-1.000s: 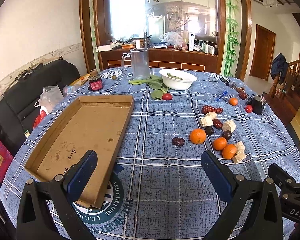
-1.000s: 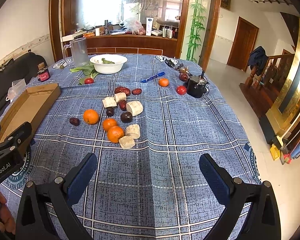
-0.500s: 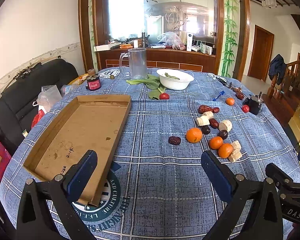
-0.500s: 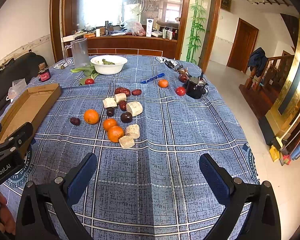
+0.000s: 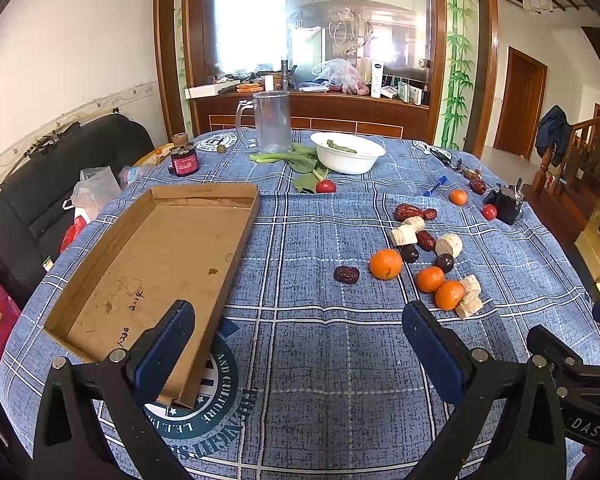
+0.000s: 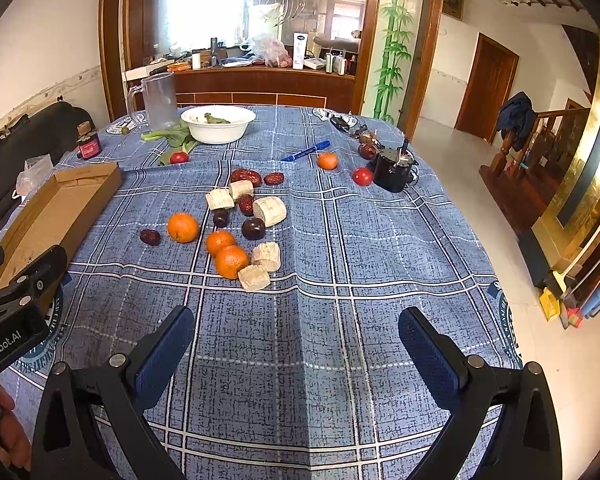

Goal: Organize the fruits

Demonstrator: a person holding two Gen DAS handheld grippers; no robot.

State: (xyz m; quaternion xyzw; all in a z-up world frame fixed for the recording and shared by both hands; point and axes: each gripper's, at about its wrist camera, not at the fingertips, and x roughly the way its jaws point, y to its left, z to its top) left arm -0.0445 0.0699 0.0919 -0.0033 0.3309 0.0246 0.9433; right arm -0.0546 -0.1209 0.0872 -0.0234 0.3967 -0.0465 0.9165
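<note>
Fruits, chiefly the tangerines (image 6: pixel 183 227) and red dates (image 6: pixel 245 176), are found loose on the tablecloth (image 5: pixel 320 352), right of the empty cardboard tray (image 5: pixel 156 264). Only slight camera drift is noted over the last second; both left gripper (image 5: pixel 298 344) and right gripper (image 6: pixel 296 342) remain released and empty. Pale chunks (image 6: pixel 269 211) are possibly sugarcane. Sorting is judged not begun.

Matt cardboard tray (image 5: pixel 148 256), woven tablecloth (image 5: pixel 320 344)

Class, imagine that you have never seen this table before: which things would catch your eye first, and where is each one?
The cluster of oranges, dark fruits and pale chunks stands out mid-table on the blue checked tablecloth. The empty cardboard tray lies to its left. Behind them, at the far side, stand a white bowl and a clear jug; both grippers, left and right, are open and hold nothing.
</note>
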